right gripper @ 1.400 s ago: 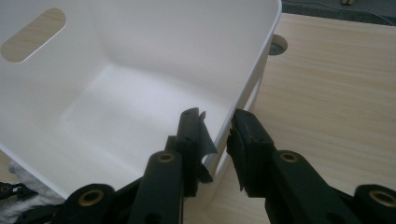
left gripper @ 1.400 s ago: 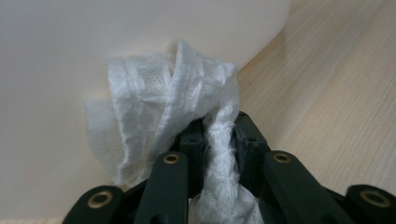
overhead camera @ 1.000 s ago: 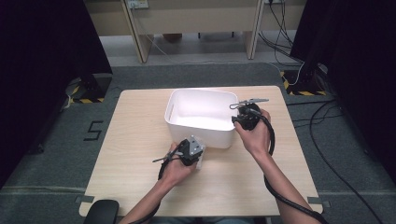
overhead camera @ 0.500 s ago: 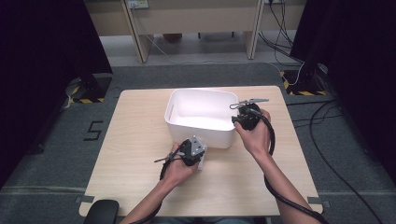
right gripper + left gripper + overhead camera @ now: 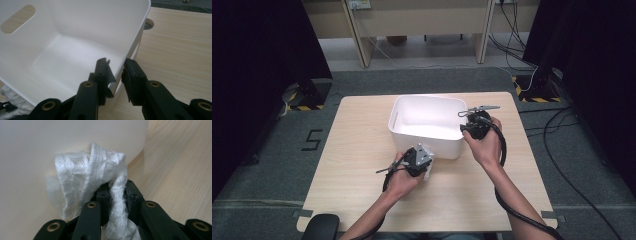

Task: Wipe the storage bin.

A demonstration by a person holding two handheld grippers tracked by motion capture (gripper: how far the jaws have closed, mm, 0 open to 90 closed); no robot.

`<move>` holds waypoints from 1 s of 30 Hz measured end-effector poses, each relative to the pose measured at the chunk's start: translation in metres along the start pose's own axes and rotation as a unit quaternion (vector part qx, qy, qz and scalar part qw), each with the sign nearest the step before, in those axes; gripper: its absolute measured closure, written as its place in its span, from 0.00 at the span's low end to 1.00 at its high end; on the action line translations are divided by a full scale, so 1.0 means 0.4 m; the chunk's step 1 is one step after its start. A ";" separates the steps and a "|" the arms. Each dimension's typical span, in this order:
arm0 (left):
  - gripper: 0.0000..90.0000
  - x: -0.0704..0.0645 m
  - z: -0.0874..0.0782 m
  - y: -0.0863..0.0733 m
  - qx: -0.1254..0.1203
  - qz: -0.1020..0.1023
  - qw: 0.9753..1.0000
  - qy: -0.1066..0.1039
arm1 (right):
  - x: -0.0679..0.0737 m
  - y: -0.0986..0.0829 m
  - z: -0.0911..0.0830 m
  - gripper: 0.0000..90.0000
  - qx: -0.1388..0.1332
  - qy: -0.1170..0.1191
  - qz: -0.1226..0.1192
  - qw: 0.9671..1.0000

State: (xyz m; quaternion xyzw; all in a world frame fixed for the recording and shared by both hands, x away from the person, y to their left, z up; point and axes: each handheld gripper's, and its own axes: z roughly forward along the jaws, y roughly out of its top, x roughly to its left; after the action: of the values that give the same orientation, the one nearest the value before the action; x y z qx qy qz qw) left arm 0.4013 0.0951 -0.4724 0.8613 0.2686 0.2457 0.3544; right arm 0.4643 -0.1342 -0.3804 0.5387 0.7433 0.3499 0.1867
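A white plastic bin (image 5: 424, 141) stands in the middle of the wooden table (image 5: 357, 160). My left gripper (image 5: 426, 162) sits low against the bin's near outer wall (image 5: 37, 142). In the left gripper view the left gripper (image 5: 117, 188) is shut on a twisted white cloth (image 5: 87, 170), which bunches up against that wall. My right gripper (image 5: 467, 129) is at the bin's right rim. In the right gripper view the right gripper (image 5: 115, 68) straddles the rim (image 5: 140, 37), one jaw inside and one outside, shut on it. The bin's floor (image 5: 70, 57) is bare.
A handle slot (image 5: 17, 18) pierces the bin's far wall. A round cable hole (image 5: 149, 23) lies in the tabletop just beyond the bin. Bare wood stretches left and right of the bin. Cables (image 5: 562, 130) run over the floor to the right of the table.
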 end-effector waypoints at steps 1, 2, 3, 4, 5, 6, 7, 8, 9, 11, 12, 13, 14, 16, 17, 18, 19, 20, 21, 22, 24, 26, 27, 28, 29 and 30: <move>0.85 0.001 -0.003 0.002 -0.001 0.000 1.000 0.000 | 0.000 0.000 0.000 0.82 0.000 0.000 0.000 1.000; 0.85 0.002 -0.004 0.004 -0.003 -0.002 1.000 -0.001 | 0.000 0.000 0.000 0.82 0.000 0.000 0.000 1.000; 0.85 0.001 -0.005 0.005 -0.004 -0.002 1.000 0.000 | 0.000 0.000 0.000 0.82 0.000 0.000 0.000 1.000; 0.85 0.002 -0.008 0.007 -0.005 -0.002 1.000 0.000 | 0.000 0.000 0.000 0.82 0.000 0.000 0.000 1.000; 0.85 0.002 -0.009 0.008 -0.005 -0.001 1.000 0.000 | 0.000 0.000 0.000 0.82 0.000 0.000 -0.001 1.000; 0.85 0.003 -0.011 0.010 -0.004 0.000 1.000 0.001 | -0.001 0.000 0.000 0.82 -0.001 0.000 -0.001 1.000; 0.85 0.003 -0.013 0.011 -0.006 0.000 1.000 0.001 | -0.001 0.000 0.000 0.82 -0.001 0.000 -0.001 1.000; 0.85 0.003 -0.015 0.013 -0.006 0.000 1.000 0.001 | -0.001 0.000 0.000 0.82 0.000 0.000 -0.001 1.000; 0.85 0.003 -0.017 0.014 -0.008 0.000 1.000 0.003 | 0.000 0.000 0.000 0.82 0.000 0.000 0.000 1.000; 0.85 0.004 -0.021 0.018 -0.011 -0.002 1.000 0.004 | 0.000 0.000 0.000 0.82 0.000 0.000 0.000 1.000; 0.85 0.003 -0.023 0.020 -0.015 -0.003 1.000 0.004 | 0.000 0.000 0.000 0.82 -0.001 0.000 0.000 1.000; 0.85 0.004 -0.026 0.022 -0.015 -0.003 1.000 0.005 | 0.000 0.000 0.000 0.82 -0.001 0.000 0.000 1.000; 0.85 0.004 -0.028 0.024 -0.016 -0.002 1.000 0.005 | 0.000 0.000 0.000 0.82 0.000 0.000 0.000 1.000; 0.85 0.006 -0.034 0.029 -0.019 -0.002 1.000 0.006 | 0.000 0.000 0.000 0.82 0.000 0.000 0.000 1.000; 0.85 0.006 -0.036 0.032 -0.021 -0.003 1.000 0.006 | 0.000 0.000 0.000 0.82 0.000 0.000 0.000 1.000; 0.85 0.006 -0.039 0.035 -0.021 -0.002 1.000 0.006 | 0.000 0.000 0.000 0.82 0.000 0.000 0.000 1.000; 0.85 0.006 -0.041 0.037 -0.023 -0.003 1.000 0.007 | 0.000 0.000 0.000 0.82 0.000 0.000 0.000 1.000; 0.85 0.006 -0.044 0.039 -0.024 -0.003 1.000 0.006 | 0.000 0.000 0.000 0.82 -0.001 0.000 0.000 1.000; 0.85 0.007 -0.046 0.042 -0.026 -0.002 1.000 0.007 | 0.000 0.000 0.000 0.82 0.000 0.000 0.000 1.000; 0.85 0.007 -0.049 0.044 -0.028 -0.003 1.000 0.008 | 0.000 0.000 0.000 0.82 0.000 0.000 0.000 1.000; 0.85 0.008 -0.055 0.050 -0.031 -0.003 0.999 0.008 | 0.000 0.000 0.000 0.82 0.000 0.000 0.000 1.000; 0.85 0.009 -0.059 0.054 -0.034 -0.005 0.999 0.009 | 0.000 0.000 0.000 0.82 0.000 0.000 0.000 1.000; 0.85 0.010 -0.062 0.057 -0.034 -0.003 0.999 0.009 | 0.000 0.000 0.000 0.82 0.000 0.000 0.000 1.000; 0.85 0.010 -0.062 0.058 -0.037 -0.005 0.999 0.010 | 0.000 0.000 0.000 0.82 0.000 0.000 0.000 1.000; 0.85 0.011 -0.064 0.059 -0.034 -0.002 0.999 0.010 | 0.000 0.000 0.000 0.82 0.000 0.000 0.001 1.000; 0.85 0.011 -0.064 0.059 -0.035 -0.003 0.999 0.010 | 0.000 0.000 0.000 0.82 0.000 0.000 0.000 1.000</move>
State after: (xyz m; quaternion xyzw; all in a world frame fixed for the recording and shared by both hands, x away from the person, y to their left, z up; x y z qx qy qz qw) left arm 0.3956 0.0958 -0.4376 0.8450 0.2656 0.2628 0.3826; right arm 0.4644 -0.1342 -0.3804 0.5389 0.7430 0.3503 0.1865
